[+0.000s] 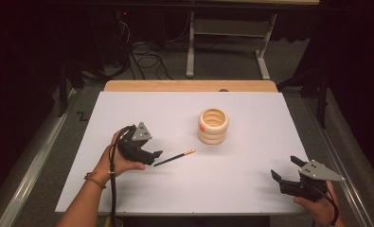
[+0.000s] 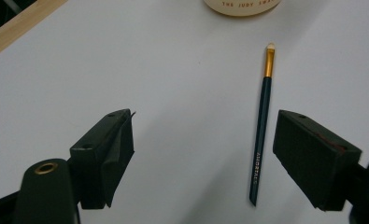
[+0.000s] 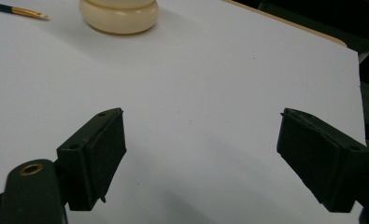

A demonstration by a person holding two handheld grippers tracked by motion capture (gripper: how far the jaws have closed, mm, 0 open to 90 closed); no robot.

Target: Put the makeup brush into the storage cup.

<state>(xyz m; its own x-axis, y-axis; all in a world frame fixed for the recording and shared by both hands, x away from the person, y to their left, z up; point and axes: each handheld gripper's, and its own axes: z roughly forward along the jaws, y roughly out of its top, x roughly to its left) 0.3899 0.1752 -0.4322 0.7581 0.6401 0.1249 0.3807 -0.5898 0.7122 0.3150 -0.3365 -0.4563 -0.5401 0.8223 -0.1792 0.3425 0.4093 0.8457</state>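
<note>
Left tongs (image 2: 203, 161) gape — cream pot (image 2: 242, 6) reads "THE JUDY".

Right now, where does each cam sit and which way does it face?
High view: above the person's side, facing forward and down on the white table; both forearms, the left gripper and the right gripper show.
Left gripper view: on the left gripper, looking along its open jaws at the brush lying flat between them, untouched.
Right gripper view: on the right gripper, its open jaws over bare table.
Shared: all three views show the brush and the cream ribbed cup.
</note>
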